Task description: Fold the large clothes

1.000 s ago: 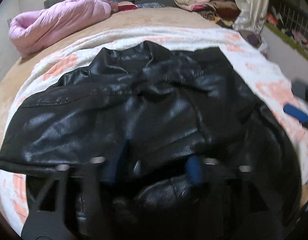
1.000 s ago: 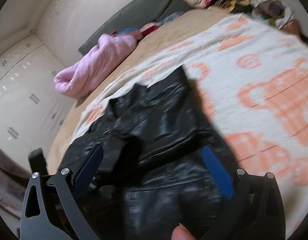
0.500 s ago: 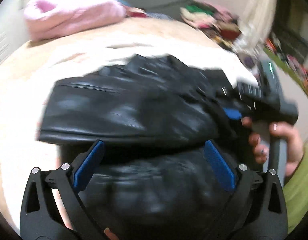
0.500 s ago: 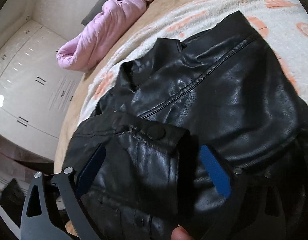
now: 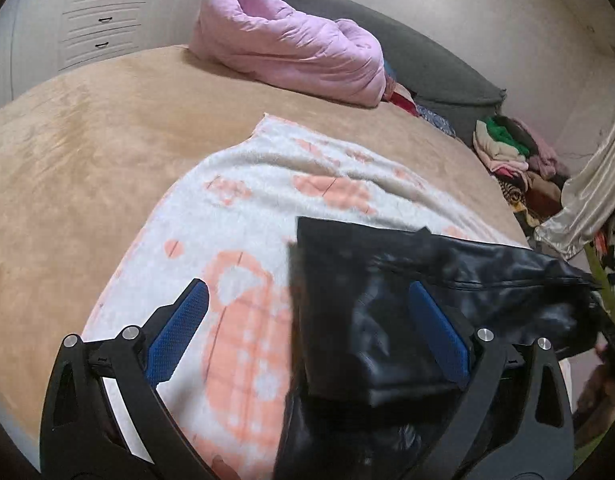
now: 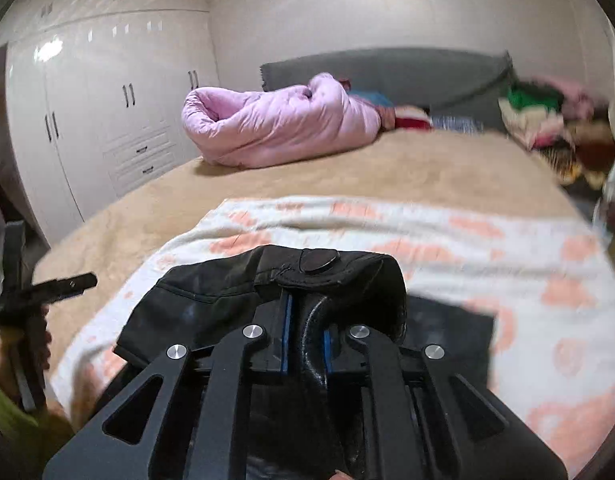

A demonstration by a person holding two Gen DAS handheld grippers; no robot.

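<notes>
Jacket: a black leather jacket (image 5: pixel 387 320) lies bunched on a white blanket with orange prints (image 5: pixel 243 216), near the foot of a wide bed; one flat dark panel of it crosses the left wrist view, blurred.
Right gripper: the right gripper (image 6: pixel 306 340) is clamped tight on a thick fold of the jacket (image 6: pixel 319 280); its blue pads (image 6: pixel 286 336) press the leather from both sides, and a snap-button tab sits just above the fingertips.
Left gripper: the left gripper (image 5: pixel 307 336) stands spread wide and grips nothing; its left blue pad (image 5: pixel 175 340) hangs over the blanket, its right pad over the jacket, neither pressing on the leather.
Bed: a tan bedspread (image 5: pixel 87 152) covers the mattress under the blanket.
Far end: a rolled pink quilt (image 6: pixel 275 124) rests against a grey headboard cushion (image 6: pixel 407 72).
Right corner: a heap of mixed clothes (image 5: pixel 511 156) is piled beside the headboard.
Background: white wardrobe doors and drawers (image 6: pixel 99 120) line the wall.
Person: a hand and green sleeve (image 6: pixel 11 392) show at the left edge of the right wrist view, holding the other tool's handle.
</notes>
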